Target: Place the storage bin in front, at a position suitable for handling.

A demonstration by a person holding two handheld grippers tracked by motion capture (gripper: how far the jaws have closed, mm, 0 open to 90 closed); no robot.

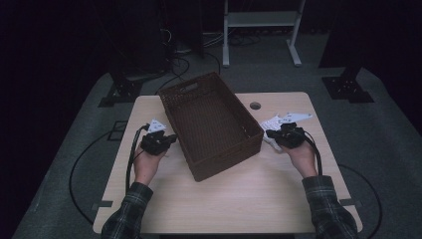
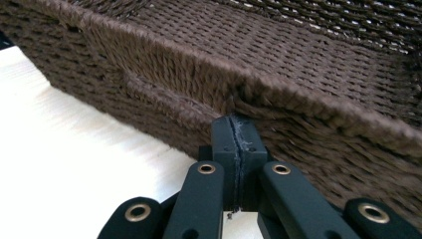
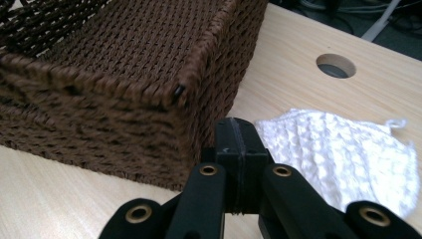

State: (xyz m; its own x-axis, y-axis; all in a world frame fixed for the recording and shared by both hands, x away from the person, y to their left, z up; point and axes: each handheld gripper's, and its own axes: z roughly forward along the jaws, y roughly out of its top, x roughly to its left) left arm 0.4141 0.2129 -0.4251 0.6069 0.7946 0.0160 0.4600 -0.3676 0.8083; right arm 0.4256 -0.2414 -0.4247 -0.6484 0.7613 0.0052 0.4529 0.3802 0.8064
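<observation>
An empty brown woven basket (image 1: pixel 209 122) sits askew in the middle of the light wooden table (image 1: pixel 239 199). My left gripper (image 1: pixel 173 138) is at the basket's left long side. In the left gripper view its jaws (image 2: pixel 234 127) are shut with nothing between them, their tips right at the basket wall (image 2: pixel 308 139). My right gripper (image 1: pixel 268 133) is by the basket's near right corner (image 3: pixel 124 114), also shut on nothing (image 3: pixel 238 130). A white knitted cloth (image 1: pixel 271 122) lies flat on the table just beyond the right jaws (image 3: pixel 338 154).
A round cable hole (image 1: pixel 255 105) is in the table beyond the cloth (image 3: pixel 336 65). Past the table's far edge are a white metal frame (image 1: pixel 259 20), black stand bases (image 1: pixel 348 87) and cables on the grey floor.
</observation>
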